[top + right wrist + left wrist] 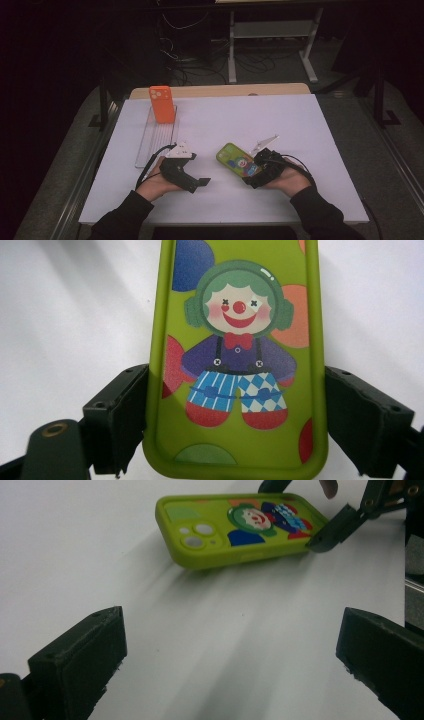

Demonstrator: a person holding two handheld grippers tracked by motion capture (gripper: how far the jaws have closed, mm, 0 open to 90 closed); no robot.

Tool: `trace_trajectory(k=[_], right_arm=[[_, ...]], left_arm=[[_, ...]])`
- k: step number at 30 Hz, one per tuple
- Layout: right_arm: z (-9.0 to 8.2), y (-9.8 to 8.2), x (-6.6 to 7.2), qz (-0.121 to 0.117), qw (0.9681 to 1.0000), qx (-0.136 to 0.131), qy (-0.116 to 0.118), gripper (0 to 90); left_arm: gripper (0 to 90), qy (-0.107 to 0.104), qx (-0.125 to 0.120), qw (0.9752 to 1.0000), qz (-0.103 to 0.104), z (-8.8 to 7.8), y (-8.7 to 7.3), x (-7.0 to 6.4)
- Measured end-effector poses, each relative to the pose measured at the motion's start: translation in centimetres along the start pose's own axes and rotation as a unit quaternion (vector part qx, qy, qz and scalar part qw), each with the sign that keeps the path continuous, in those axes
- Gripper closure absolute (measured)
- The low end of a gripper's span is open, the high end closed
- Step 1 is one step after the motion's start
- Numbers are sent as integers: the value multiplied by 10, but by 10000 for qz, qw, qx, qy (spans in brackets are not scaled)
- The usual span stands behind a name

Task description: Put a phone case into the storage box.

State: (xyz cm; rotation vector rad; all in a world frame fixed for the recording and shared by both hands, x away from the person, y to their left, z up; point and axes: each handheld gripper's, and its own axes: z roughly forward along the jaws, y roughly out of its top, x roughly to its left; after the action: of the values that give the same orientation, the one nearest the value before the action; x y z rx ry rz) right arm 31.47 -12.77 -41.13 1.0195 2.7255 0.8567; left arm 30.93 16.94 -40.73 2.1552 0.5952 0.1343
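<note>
1. The green phone case (236, 160), printed with a clown figure, sits between the jaws of the right gripper (252, 172), near the front edge of the white worktop (300, 125) and a little right of its middle.
2. In the right gripper view the case (237, 365) runs straight up between the two black jaws, which press against its long sides near the bottom end; the tongs are clamped on the case at its full width.
3. In the left gripper view the case (235, 530) is tilted, its camera-hole end low near the worktop and its far end raised in the right gripper (320, 530), one jaw of which touches the case's side.
4. The left gripper (197, 184) rests near the front edge, left of the middle, pointing toward the green case but well apart from it.
5. Its tongs stand wide, with bare worktop between them; the case lies ahead of them, touching neither jaw.
6. An orange phone case (162, 103) stands upright at the far end of a clear ribbed tray (155, 142), near the far left corner of the worktop.
7. The tray stretches from that corner toward the left hand (155, 182), which holds the left gripper.
</note>
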Motion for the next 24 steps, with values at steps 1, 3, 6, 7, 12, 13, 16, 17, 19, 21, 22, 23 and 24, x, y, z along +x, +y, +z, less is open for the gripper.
trace_trajectory(k=[1,3,6,7,12,13,16,17,19,21,22,23,24], right_arm=[[-2,0,-2,-51,10000,-33,45,155],[-6,2,-6,-149,9998,-75,103,155],[-10,4,-11,-308,9993,-133,166,155],[-11,4,-13,-344,9991,-148,206,155],[-18,5,-21,-486,9979,-227,357,155],[-19,6,-23,-563,9975,-221,364,155],[-21,7,-30,-721,9964,-227,395,154],[-22,7,-31,-764,9959,-220,429,155],[-22,8,-34,-962,9939,-216,502,154],[-23,10,-35,-1088,9922,-180,588,154],[-23,11,-35,-1139,9914,-158,628,154],[-22,12,-35,-1203,9906,-153,639,154],[-22,13,-35,-1223,9903,-131,650,154]], left_arm=[[0,1,-13,10000,-9,0,0,0],[0,-33,5,10000,-44,0,1,0],[0,-17,17,10000,-51,-1,3,0],[0,-1,27,10000,27,-2,4,1],[0,-100,110,9998,124,-4,10,2],[0,-99,101,9998,157,-4,11,2],[0,-130,93,9997,209,-6,17,2],[0,-147,84,9996,231,-6,19,2],[0,-150,115,9992,354,-7,23,2],[0,-163,130,9989,409,-8,27,1],[0,-189,121,9988,425,-8,29,0],[0,-210,146,9984,502,-9,31,1],[0,-231,125,9984,495,-9,32,1]])
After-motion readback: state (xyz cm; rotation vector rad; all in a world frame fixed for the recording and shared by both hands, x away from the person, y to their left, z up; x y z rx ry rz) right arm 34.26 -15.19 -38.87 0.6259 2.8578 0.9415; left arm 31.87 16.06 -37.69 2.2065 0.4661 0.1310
